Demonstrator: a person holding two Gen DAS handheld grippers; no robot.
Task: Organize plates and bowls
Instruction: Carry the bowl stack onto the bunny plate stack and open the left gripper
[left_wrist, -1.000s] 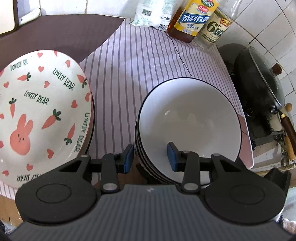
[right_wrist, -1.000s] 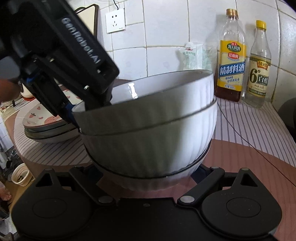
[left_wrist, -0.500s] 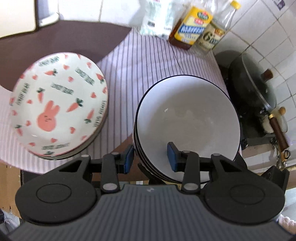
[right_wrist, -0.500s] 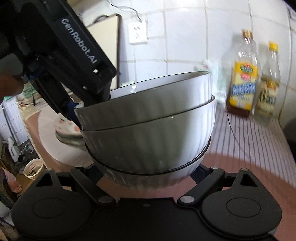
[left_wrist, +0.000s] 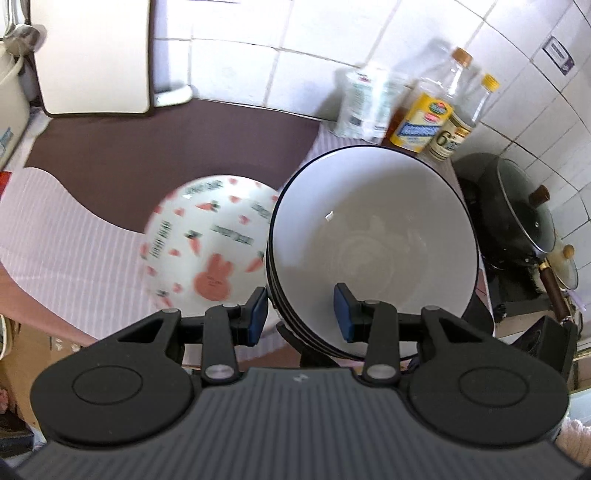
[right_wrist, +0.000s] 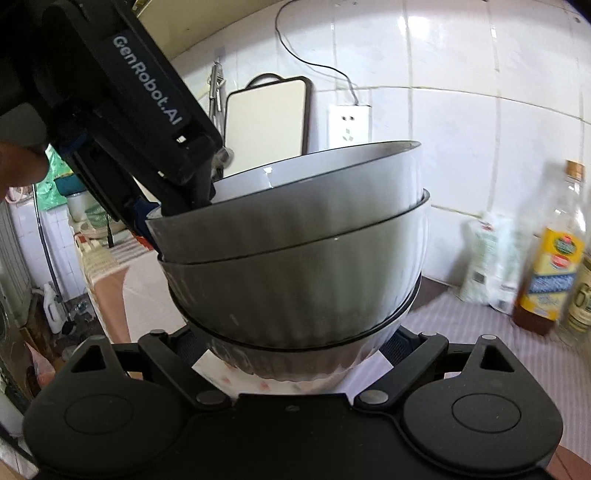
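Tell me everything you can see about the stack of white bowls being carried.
The stack of bowls looks like three nested glossy white ceramic bowls with thin dark rims and ribbed outer walls; the top one is empty. It sits slightly tilted, held above the counter. The left gripper clamps the near rim, one pad inside and one outside. The right gripper holds the bottom bowl's base from both sides.

Your left gripper (left_wrist: 300, 314) is angled steeply down, pads pinching a rim; your right gripper (right_wrist: 291, 350) is spread wide, cradling underneath.
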